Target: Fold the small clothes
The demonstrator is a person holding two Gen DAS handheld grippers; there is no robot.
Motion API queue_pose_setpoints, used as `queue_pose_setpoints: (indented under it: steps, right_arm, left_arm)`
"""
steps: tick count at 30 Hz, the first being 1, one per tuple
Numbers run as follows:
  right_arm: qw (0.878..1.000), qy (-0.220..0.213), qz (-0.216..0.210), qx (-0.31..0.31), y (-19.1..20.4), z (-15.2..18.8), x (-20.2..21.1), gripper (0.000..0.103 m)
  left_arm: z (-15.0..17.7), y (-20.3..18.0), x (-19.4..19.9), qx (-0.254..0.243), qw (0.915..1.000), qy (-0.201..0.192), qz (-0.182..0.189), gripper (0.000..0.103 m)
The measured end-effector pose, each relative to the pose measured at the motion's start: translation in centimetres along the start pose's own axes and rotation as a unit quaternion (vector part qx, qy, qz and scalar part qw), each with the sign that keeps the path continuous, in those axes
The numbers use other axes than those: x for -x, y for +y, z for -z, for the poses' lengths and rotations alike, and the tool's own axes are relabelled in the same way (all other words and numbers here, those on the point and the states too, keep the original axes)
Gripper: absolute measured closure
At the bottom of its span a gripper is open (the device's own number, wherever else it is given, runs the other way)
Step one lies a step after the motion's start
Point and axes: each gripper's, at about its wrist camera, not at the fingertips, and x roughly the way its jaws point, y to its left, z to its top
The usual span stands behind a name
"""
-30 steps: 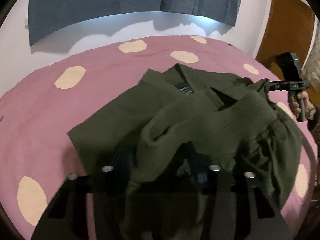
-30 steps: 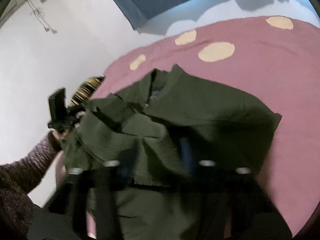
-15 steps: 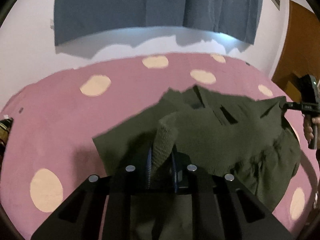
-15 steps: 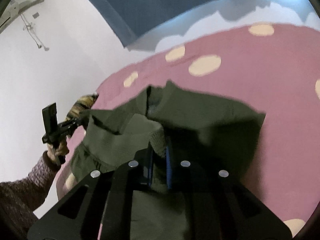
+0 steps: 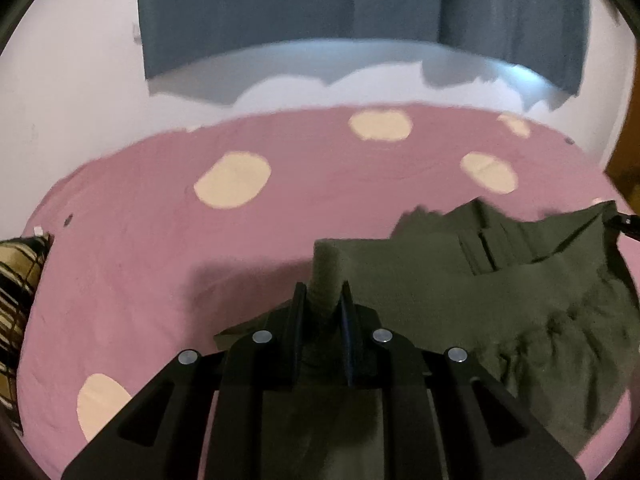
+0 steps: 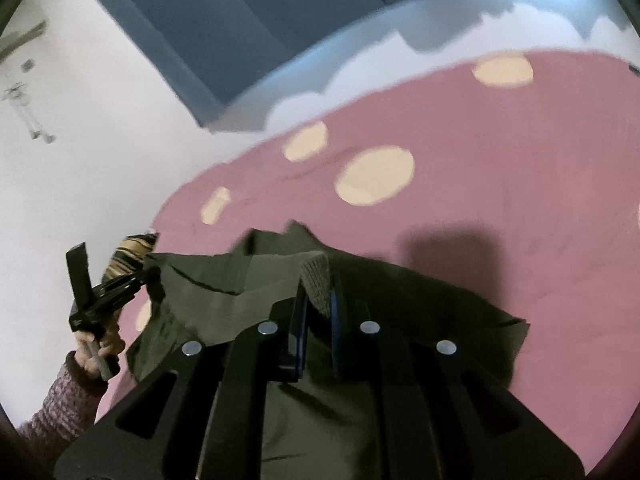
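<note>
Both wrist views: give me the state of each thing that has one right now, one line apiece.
Left gripper: shut on the ribbed edge of the olive garment.
Right gripper: shut on another ribbed edge.
Olive garment: lifted, stretched between both grippers, lower part bunched and hanging.
Curtain: drawn, hanging above the bed.

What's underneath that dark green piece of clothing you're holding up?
Under the green garment is a pink bedspread with cream spots. The left claw and right claw each pinch a ribbed edge. Whatever lies beneath its bunched lower part is covered.
</note>
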Motion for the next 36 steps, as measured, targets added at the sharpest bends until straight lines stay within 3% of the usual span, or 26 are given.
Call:
queue_pose_setpoints:
  steps: [12, 28, 34, 36]
  right_arm:
    - [0.997, 0.035, 0.017, -0.065, -4.8, 1.0, -5.5, 0.094]
    - [0.994, 0.048, 0.006, -0.097, -6.3, 1.3, -7.1, 0.095]
    - [0.993, 0.048, -0.002, -0.106, -6.3, 1.1, -6.7, 0.090]
    - [0.993, 0.042, 0.001, -0.109, -6.0, 1.1, -6.0, 0.081]
  left_arm:
    - [1.4, 0.5, -5.2, 0.022, 0.9990, 0.030, -0.024, 0.086]
    - [2.0, 0.9, -7.1, 0.034, 0.9985, 0.035, -0.025, 0.085]
    - [1.6, 1.0, -6.5, 0.035, 0.9985, 0.033, -0.027, 0.077]
    - [1.6, 1.1, -5.5, 0.040, 0.9985, 0.027, -0.026, 0.068]
